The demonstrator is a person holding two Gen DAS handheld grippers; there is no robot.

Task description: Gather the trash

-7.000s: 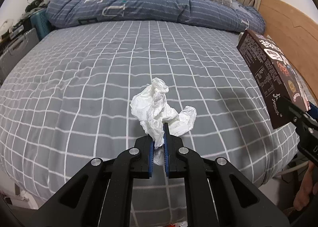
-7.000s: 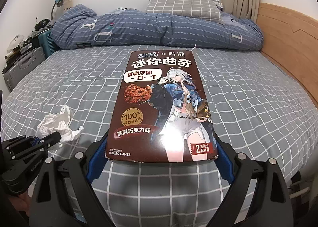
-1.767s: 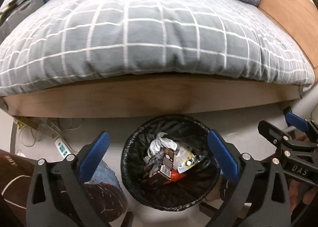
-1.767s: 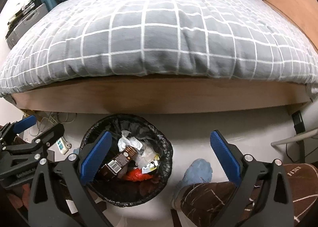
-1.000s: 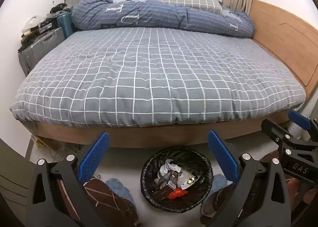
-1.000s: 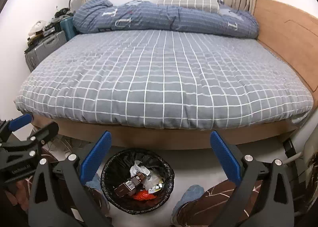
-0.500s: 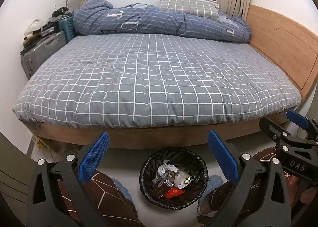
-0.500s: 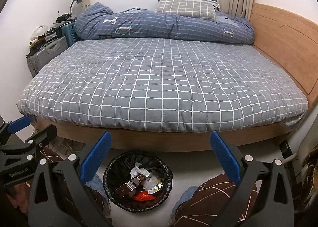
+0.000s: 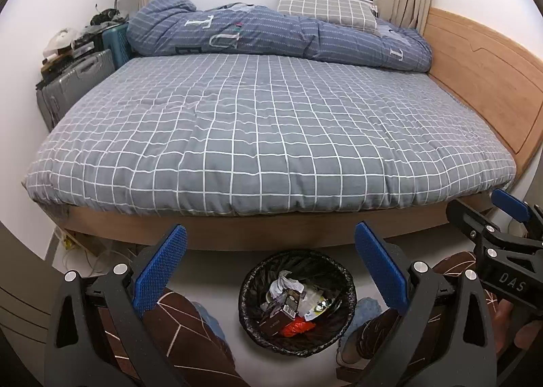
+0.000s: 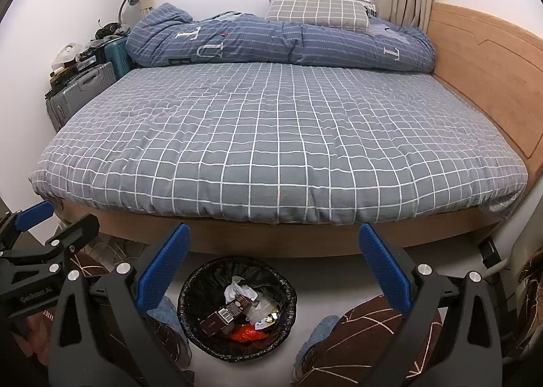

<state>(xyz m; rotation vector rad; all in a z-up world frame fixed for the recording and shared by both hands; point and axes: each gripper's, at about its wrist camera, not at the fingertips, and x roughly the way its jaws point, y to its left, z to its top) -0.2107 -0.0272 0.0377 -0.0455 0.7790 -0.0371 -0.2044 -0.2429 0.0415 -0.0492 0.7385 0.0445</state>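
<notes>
Step looks like the tail end of collection: trash sits in the bin, nothing is held, and the bed top shows no loose litter in either view.

Left gripper point(image 9: 269, 265) is spread wide, blue pads far apart at lower left and lower right of the left wrist view, nothing between them. Right gripper point(image 10: 275, 263) is the same: jaws wide, empty.

Trash bin point(image 9: 346, 280), round with a black liner, stands on the pale floor at lower centre of the left view, just in front of the wooden bed frame point(image 9: 258, 234). In the right view it is lower centre, slightly left. Inside it: a crumpled white tissue point(image 9: 283, 284) near the top, a brown snack box point(image 10: 225, 314) lying tilted with its barcode up, a red wrapper point(image 10: 246, 332) below that, plus some pale packets.

Grey checked bedspread point(image 9: 271, 136) fills mid frame and looks bare; a folded blue duvet point(image 9: 271, 34) and a checked pillow point(image 9: 325, 8) lie along the upper edge. Suitcases point(image 9: 73, 85) are at the left edge, the wooden headboard point(image 9: 482, 75) at the right.

Pose: both grippers are held side by side, level, and pointed forward across the bed, with the bin below and between their fingers. The right gripper shows at the right edge of the left view, and the left gripper at the left edge of the right view. Person's legs in brown patterned trousers point(image 10: 356, 339) flank the bin.

Next move, my guess: scan bed and floor for leftover trash; if any, reach over with open jaws and pinch it. If none, the task reads as done.
</notes>
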